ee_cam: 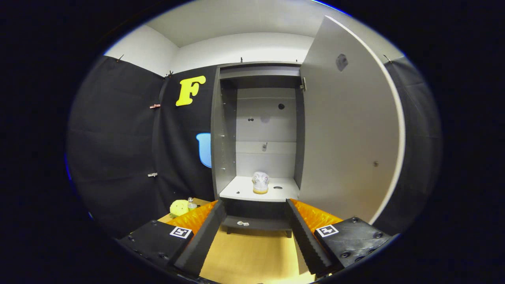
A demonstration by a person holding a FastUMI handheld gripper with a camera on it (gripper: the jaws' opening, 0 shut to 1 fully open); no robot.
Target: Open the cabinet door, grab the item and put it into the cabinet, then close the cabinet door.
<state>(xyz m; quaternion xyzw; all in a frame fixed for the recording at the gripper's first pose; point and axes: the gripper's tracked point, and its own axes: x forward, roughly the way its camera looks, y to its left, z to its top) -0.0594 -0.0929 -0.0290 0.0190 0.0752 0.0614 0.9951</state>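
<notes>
On the grey cabinet's pale shelf (240, 192) sits the small white-and-yellow item (260, 182), so the gripper (255, 230) gapes empty, facing the swung-out grey door (349, 130).

Prob. a test booth/lab, not a home: black cloth walls (118, 138) round a lone grey cabinet (258, 130).

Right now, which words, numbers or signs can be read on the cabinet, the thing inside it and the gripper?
No text is readable.
cabinet door: small dark sticker, too blurred to read.
white item on the shelf: markings too small to read.
gripper: square pattern markers, no words; fingers open, holding nothing.
</notes>
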